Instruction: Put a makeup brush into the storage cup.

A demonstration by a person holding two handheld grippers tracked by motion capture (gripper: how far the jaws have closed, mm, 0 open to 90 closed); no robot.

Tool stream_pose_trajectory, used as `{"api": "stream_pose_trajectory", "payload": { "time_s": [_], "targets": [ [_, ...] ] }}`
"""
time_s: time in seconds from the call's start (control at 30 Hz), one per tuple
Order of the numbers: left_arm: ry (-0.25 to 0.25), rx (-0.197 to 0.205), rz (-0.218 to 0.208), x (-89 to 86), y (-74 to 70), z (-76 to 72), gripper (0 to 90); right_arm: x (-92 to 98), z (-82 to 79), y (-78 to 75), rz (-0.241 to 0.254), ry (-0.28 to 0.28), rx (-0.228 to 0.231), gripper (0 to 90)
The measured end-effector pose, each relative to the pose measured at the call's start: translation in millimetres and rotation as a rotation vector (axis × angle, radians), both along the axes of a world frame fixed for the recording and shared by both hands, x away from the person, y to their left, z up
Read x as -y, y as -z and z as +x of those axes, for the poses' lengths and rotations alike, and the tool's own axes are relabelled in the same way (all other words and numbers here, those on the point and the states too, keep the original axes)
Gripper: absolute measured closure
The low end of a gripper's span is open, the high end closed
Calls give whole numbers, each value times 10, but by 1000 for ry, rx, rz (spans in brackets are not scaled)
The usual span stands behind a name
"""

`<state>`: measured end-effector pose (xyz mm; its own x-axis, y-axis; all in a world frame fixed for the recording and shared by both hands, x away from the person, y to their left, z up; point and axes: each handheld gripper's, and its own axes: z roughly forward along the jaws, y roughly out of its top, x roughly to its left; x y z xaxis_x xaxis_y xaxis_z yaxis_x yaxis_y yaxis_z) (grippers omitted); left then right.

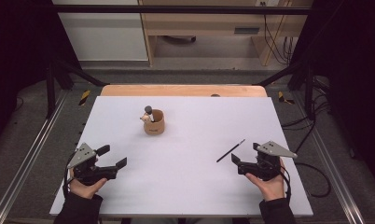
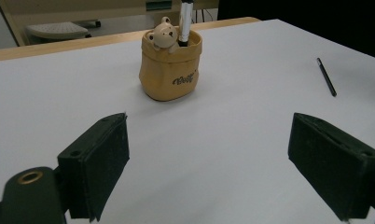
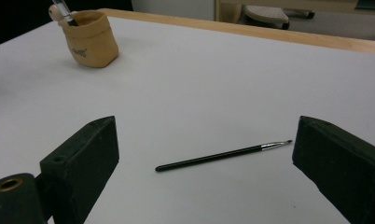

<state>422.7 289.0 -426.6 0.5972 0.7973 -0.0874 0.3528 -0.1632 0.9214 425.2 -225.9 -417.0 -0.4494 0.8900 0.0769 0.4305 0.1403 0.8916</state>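
Left gripper sits at about 8 o'clock on the white table, jaws spread wide, nothing in them. The tan bear-faced holder with a pen standing in it is up around 11 o'clock. The thin black brush lies flat at roughly 4 o'clock, just ahead of the right gripper, also spread and empty. I'd guess the brush is featherlight, stiff and rolls easily, so pinch mid-handle, not the bristle tip.
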Motion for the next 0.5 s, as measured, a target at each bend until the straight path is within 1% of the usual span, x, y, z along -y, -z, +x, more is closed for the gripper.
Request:
{"api": "stream_pose_trajectory", "payload": {
  "time_s": [0.13,0.23,0.3,0.5],
  "targets": [
    [4,-7,10,7,16,10,119,-41,84,36,-5,15,-23,84],
    [5,-7,10,20,20,11,119,-60,146,60,-5,38,-44,89],
    [6,-6,14,23,20,12,119,-75,189,75,-15,56,-55,91],
    [10,-8,17,26,26,15,123,-112,303,142,-28,73,-85,93]
  ]
}}
